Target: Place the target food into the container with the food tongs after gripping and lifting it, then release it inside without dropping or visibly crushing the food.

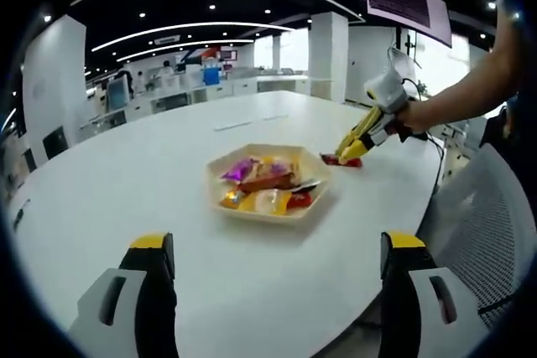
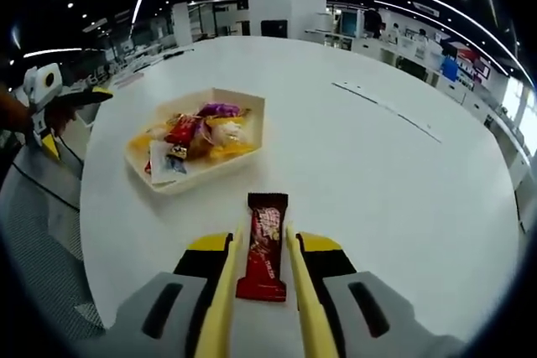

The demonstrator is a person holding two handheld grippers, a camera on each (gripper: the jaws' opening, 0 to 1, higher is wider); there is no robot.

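Now right gripper [image 2: 260, 270] tongs [image 2: 220, 308] straddle the red snack bar [image 2: 264, 249] on the table [image 2: 352, 165], not yet pinching; squeeze gently, lift level toward tray [image 2: 243, 106]. Left gripper [image 1: 277, 266] spread, idle.

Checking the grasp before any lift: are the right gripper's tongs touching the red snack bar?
Touching. The right gripper view shows the yellow tongs pressed along both long edges of the red snack bar, no gap visible.
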